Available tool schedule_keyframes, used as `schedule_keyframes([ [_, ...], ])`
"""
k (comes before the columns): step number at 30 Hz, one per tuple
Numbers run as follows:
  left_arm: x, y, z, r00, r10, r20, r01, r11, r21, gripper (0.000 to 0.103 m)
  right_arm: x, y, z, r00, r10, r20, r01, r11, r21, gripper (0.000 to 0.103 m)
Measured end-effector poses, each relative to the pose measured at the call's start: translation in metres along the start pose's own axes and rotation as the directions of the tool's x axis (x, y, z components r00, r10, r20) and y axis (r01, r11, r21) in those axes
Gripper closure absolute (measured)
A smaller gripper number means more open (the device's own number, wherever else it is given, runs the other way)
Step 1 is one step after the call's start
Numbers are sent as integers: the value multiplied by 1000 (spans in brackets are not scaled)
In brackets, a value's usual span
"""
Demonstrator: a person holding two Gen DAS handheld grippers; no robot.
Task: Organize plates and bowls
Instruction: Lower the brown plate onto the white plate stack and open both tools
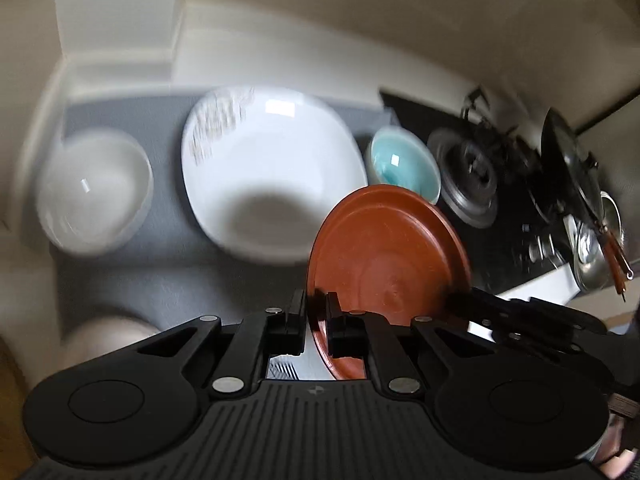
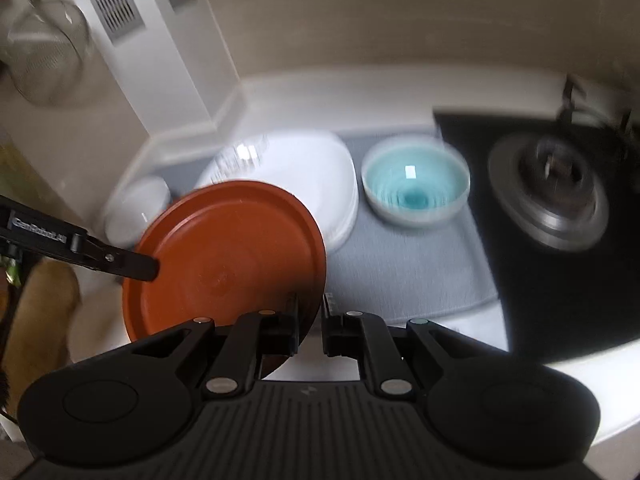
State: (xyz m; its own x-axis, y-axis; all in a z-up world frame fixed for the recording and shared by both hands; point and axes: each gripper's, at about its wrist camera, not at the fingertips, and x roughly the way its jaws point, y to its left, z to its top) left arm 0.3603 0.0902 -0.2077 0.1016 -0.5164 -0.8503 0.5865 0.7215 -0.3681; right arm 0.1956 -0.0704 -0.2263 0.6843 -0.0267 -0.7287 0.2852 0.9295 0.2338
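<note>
A reddish-brown round plate [image 1: 384, 248] hangs tilted above the counter, held at two sides. My left gripper [image 1: 316, 304] is shut on its near-left rim. My right gripper [image 2: 310, 310] is shut on the right rim of the same plate [image 2: 224, 256]. Each gripper shows in the other's view: the right gripper [image 1: 464, 302] reaches in from the right, the left gripper [image 2: 152, 268] from the left. On the grey mat [image 1: 168, 280] below lie a white bowl [image 1: 94, 190], a large white square plate [image 1: 272, 168] and a teal bowl [image 1: 404, 164].
A black hob with a gas burner [image 2: 548, 196] lies right of the grey mat [image 2: 400, 268]. A dark pan [image 1: 568, 160] and a steel pot [image 1: 592, 248] stand on it. A glass jug [image 2: 44, 52] hangs top left by a white pillar [image 2: 160, 40].
</note>
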Motion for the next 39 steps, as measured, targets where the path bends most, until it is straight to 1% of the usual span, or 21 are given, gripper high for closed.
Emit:
schedule_keyframes([
  [2, -15, -5, 6, 999, 19, 46, -20, 1000, 12, 93, -12, 6, 13, 999, 11, 38, -10, 1000, -10, 91],
  [5, -26, -9, 13, 994, 45, 100, -48, 999, 23, 92, -23, 11, 30, 997, 28, 72, -26, 999, -31, 91],
  [7, -29, -8, 19, 992, 58, 115, -60, 998, 18, 92, -25, 15, 38, 996, 35, 85, -31, 998, -46, 91],
  [12, -21, -1, 30, 989, 91, 117, -91, 996, -8, 92, -14, 18, 53, 994, 41, 98, -36, 998, -55, 91],
  [16, -8, 7, 41, 984, 127, 125, -123, 992, -34, 92, 12, 13, 64, 995, 56, 81, -55, 998, -18, 91],
  [18, 2, 17, 51, 988, 117, 100, -109, 991, -84, 92, 31, 8, 71, 996, 53, 70, -54, 998, 12, 91],
  [22, 23, 34, 70, 988, 127, 90, -116, 986, -122, 92, 71, 1, 85, 998, 58, 34, -59, 998, 37, 92],
  [24, 34, 41, 78, 987, 140, 79, -129, 983, -127, 92, 89, -1, 87, 998, 57, 8, -57, 998, 37, 92],
  [26, 45, 46, 85, 984, 153, 92, -141, 982, -122, 92, 104, -2, 87, 999, 48, -2, -48, 998, 36, 92],
  [31, 78, 53, 91, 976, 210, 66, -200, 972, -126, 92, 142, -4, 83, 999, 19, -48, -17, 999, 41, 92],
  [33, 88, 55, 91, 974, 221, 57, -213, 969, -127, 92, 152, -3, 81, 998, 6, -58, -4, 999, 39, 92],
  [39, 99, 57, 90, 971, 227, 70, -218, 969, -118, 92, 172, -5, 76, 996, -20, -87, 22, 999, 25, 92],
])
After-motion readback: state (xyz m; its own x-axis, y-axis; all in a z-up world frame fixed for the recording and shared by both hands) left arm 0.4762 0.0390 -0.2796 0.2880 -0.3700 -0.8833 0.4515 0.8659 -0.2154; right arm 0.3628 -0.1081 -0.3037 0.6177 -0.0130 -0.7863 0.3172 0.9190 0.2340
